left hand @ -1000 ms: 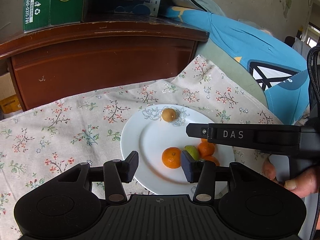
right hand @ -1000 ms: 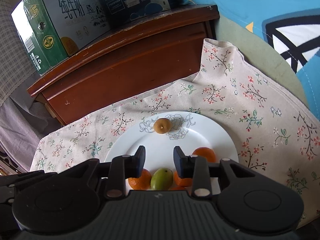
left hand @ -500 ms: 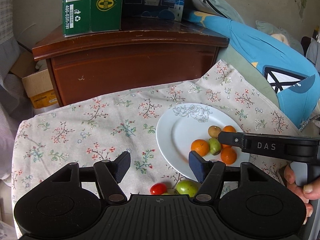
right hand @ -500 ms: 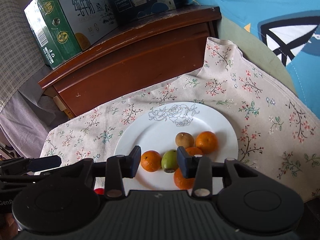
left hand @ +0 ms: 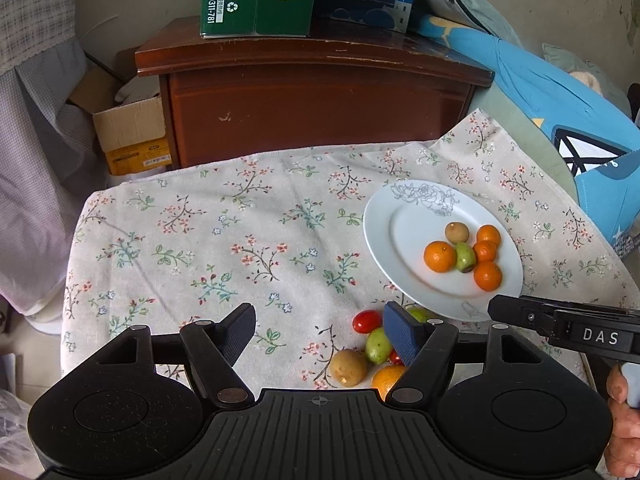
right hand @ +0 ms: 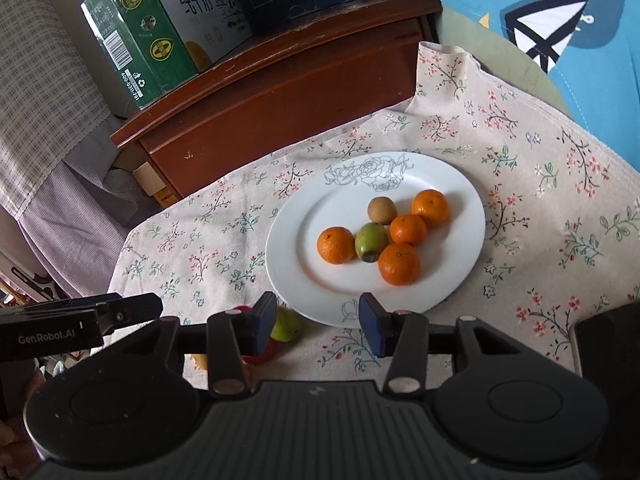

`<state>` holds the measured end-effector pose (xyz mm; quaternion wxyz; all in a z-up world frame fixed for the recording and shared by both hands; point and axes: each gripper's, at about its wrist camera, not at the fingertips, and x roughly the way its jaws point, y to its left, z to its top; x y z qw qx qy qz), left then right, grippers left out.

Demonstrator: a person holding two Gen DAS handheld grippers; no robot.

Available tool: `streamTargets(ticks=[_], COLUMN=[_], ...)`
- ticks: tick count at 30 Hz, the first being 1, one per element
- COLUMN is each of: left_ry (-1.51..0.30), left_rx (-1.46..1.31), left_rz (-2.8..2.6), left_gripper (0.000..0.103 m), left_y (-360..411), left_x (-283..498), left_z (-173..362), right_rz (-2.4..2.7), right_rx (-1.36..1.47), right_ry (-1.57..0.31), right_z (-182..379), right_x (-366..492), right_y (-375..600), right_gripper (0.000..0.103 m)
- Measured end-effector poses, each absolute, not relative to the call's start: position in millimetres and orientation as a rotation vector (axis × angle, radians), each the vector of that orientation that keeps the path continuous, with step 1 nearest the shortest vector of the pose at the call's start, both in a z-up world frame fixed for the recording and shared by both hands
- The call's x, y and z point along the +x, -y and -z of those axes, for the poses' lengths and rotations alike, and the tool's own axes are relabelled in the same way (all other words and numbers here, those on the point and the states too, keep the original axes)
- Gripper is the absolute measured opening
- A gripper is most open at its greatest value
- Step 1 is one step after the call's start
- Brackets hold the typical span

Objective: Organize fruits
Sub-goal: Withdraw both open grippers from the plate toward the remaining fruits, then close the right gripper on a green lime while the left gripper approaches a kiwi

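Left wrist view: my left gripper (left hand: 318, 334) has its jaws spread wide over the floral cloth (left hand: 224, 240), holding nothing.
Loose fruit: a cherry tomato (left hand: 366, 321), a green fruit (left hand: 378, 346), a brown fruit (left hand: 347, 367) and part of an orange (left hand: 385, 380) lie by my right finger.
Plate (left hand: 404, 240): far right, carrying six fruits.
Right wrist view: my right gripper (right hand: 317, 322) is spread and empty at the plate's near rim.
Plate fruit: four oranges (right hand: 399, 263), one green, one brown, clustered together.

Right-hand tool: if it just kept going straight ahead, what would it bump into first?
Probably the near rim of the round white plate, which lies between the open right-hand tool and the orange mandarins on it. Depth is hard to judge, so it might pass just above the rim.
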<state>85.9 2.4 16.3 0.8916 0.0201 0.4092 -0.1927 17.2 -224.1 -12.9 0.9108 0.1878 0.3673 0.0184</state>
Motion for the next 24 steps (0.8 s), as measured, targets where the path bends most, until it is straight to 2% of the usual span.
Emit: streamTargets(ticks=[17, 24], left_ry=[-0.921, -0.932], left_rx=[0.063, 0.061], left_rz=[0.333, 0.317], left_gripper=[0.071, 0.071], left_y=[-23, -28], left_x=[57, 53], left_z=[6, 10], right_rz=[-0.105, -0.146], right_rx=[0.346, 0.239], right_ry=[-0.847, -0.872], right_z=[31, 42], right_x=[-31, -37], right_y=[192, 168], right_gripper=[0.047, 0.047])
